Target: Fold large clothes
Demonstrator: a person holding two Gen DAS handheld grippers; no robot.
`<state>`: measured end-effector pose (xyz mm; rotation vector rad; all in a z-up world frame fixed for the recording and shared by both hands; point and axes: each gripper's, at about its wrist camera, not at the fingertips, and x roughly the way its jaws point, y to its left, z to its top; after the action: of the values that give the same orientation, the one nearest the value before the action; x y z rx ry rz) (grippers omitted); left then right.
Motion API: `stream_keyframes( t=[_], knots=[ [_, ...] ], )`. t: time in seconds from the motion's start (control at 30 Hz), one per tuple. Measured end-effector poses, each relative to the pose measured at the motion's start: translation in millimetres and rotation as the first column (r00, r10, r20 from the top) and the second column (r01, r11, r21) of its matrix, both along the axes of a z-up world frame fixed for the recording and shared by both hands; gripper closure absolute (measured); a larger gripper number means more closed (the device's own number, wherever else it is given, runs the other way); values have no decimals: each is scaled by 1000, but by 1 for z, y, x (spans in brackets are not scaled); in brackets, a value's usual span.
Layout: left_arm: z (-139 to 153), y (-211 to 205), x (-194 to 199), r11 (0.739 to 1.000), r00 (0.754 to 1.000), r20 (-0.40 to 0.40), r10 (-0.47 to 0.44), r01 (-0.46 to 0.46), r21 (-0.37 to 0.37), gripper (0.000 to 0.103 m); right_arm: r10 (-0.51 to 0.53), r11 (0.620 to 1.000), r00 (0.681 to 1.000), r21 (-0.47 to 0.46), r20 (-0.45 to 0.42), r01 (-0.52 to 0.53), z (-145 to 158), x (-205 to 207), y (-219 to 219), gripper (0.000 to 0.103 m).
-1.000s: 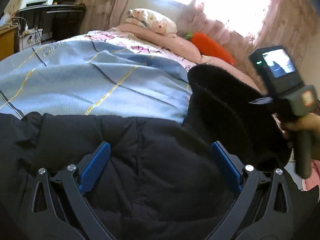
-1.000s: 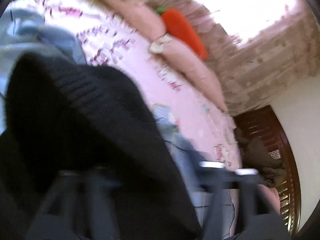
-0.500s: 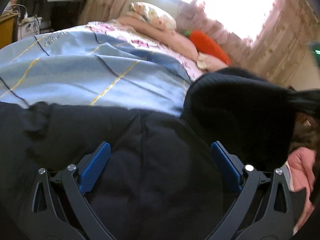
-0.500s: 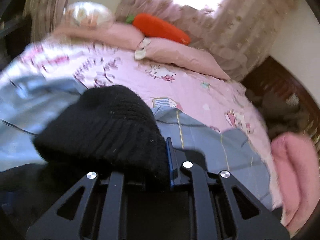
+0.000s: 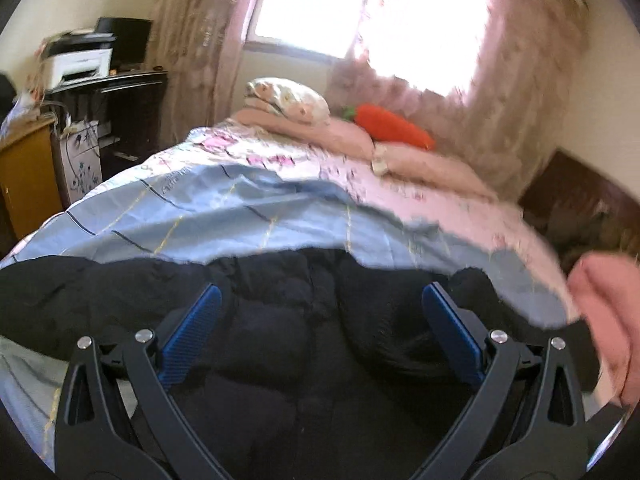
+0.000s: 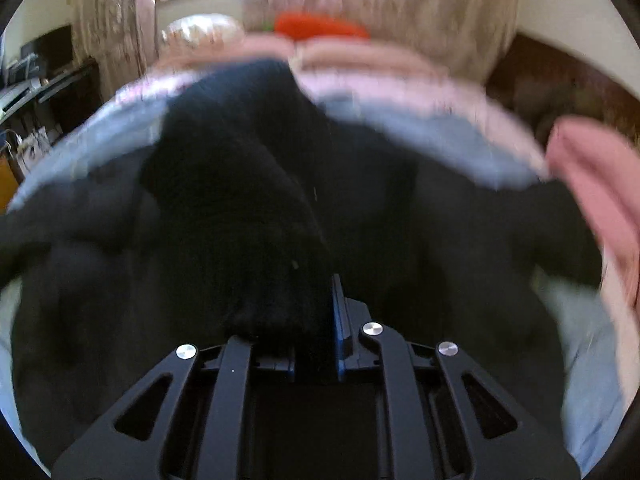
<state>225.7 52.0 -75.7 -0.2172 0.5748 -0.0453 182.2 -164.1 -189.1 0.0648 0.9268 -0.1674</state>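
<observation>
Grippers: two — the left gripper (image 5: 320, 312) and the right gripper (image 6: 316, 320), each with two blue-padded fingers.
Garments: one black puffer jacket (image 5: 280, 320) spread on the bed, with one knit cuff (image 6: 240, 184) raised off it; one folded pink garment (image 5: 608, 312) lies at the right edge of the bed.
Bedding: one light blue striped sheet (image 5: 200, 208) under the jacket, one pink patterned sheet (image 5: 400, 184) beyond it, pillows stacked at the head — their number is hard to tell.
Other things: one orange carrot plush (image 5: 392, 130) on the pillows, one printer (image 5: 80, 60) on a dark desk (image 5: 120, 96) at the left, one bright window (image 5: 304, 4) with curtains.
Left fingers: spread wide, with nothing between them; the pads (image 5: 192, 336) hover over the jacket's quilted body, which fills the gap below them — whether they touch the fabric cannot be told.
Right fingers: drawn narrow and pinching the cuff's end; the cuff runs up and away from the grip toward the pillows, above the rest of the jacket.
Jacket position: at the near end of the bed, across the blue sheet, its far edge roughly where blue meets pink.
Sharpness: the right wrist view is blurred.
</observation>
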Motion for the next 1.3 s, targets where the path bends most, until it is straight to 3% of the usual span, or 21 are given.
stream_keyframes(
  t=[0.03, 0.1, 0.13, 0.2, 0.23, 0.27, 0.3, 0.33, 0.37, 0.47, 0.6, 0.67, 0.77, 0.8, 0.87, 0.9, 1.07, 1.17, 1.2, 1.27, 1.3],
  knots=[
    [-1, -5, -2, 1000, 1000, -14, -12, 12, 3, 2, -26, 999, 999, 35, -46, 28, -15, -3, -4, 102],
    [-9, -22, -4, 999, 997, -55, -47, 48, 3, 2, -75, 991, 992, 100, -101, 85, -33, -10, -13, 103],
    [-13, -31, -3, 998, 995, -76, -63, 64, 2, 2, -99, 982, 992, 152, -78, 110, -33, -16, -18, 102],
    [-18, -46, -2, 995, 991, -92, -96, 97, 9, 2, -105, 974, 994, 196, -43, 111, -21, -23, -24, 79],
    [-19, -53, -1, 993, 989, -95, -111, 114, 21, 2, -96, 976, 995, 192, -31, 100, -14, -25, -26, 40],
    [-18, -62, 3, 990, 988, -96, -125, 130, 46, 2, -92, 978, 996, 188, 10, 88, -1, -28, -29, 23],
    [-17, -68, 5, 989, 987, -93, -134, 139, 58, 2, -121, 982, 986, 160, 118, 102, 21, -35, -34, 5],
    [-13, -75, 11, 985, 985, -83, -154, 159, 63, 2, -134, 985, 974, 136, 183, 110, 35, -38, -37, 2],
    [-8, -81, 18, 982, 982, -72, -176, 180, 58, 2, -137, 989, 959, 97, 248, 116, 54, -37, -41, 1],
    [8, -102, 39, 977, 978, -45, -206, 208, 47, 2, -122, 993, 950, 30, 287, 119, 85, -16, -53, 1],
    [6, -137, 80, 969, 968, -93, -233, 239, 59, 2, -198, 980, 935, 37, 293, 196, 94, 20, -80, 1],
    [-20, -149, 100, 970, 961, -160, -224, 236, 59, 2, -225, 974, 932, 76, 283, 212, 87, 22, -94, 1],
    [-107, -151, 128, 973, 916, -343, -210, 229, 17, 2, -257, 966, 931, 90, 260, 241, 68, 27, -107, 1],
    [-148, -149, 130, 970, 894, -394, -215, 241, 19, 2, -264, 965, 934, 71, 239, 254, 58, 33, -110, 1],
    [-161, -154, 109, 959, 935, -281, -218, 259, 116, 2, -276, 961, 936, 58, 220, 270, 44, 35, -119, 1],
    [-158, -155, 106, 962, 942, -260, -213, 249, 115, 2, -273, 962, 937, 68, 219, 264, 40, 43, -121, 1],
    [-163, -147, 112, 967, 945, -243, -221, 244, 69, 2, -229, 972, 935, 114, 271, 205, 54, 94, -120, 1],
    [-164, -141, 111, 969, 946, -226, -232, 246, 37, 2, -133, 985, 946, 144, 296, 93, 70, 140, -110, 1],
    [-164, -140, 112, 969, 947, -222, -233, 247, 33, 2, -45, 984, 955, 180, 293, -9, 68, 164, -106, 1],
    [-162, -142, 111, 969, 948, -214, -236, 247, 28, 2, 42, 966, 970, 237, 239, -100, 52, 196, -104, 1],
    [-162, -140, 111, 969, 949, -206, -239, 247, 16, 2, 65, 963, 984, 248, 163, -104, 30, 219, -103, 1]
  ],
)
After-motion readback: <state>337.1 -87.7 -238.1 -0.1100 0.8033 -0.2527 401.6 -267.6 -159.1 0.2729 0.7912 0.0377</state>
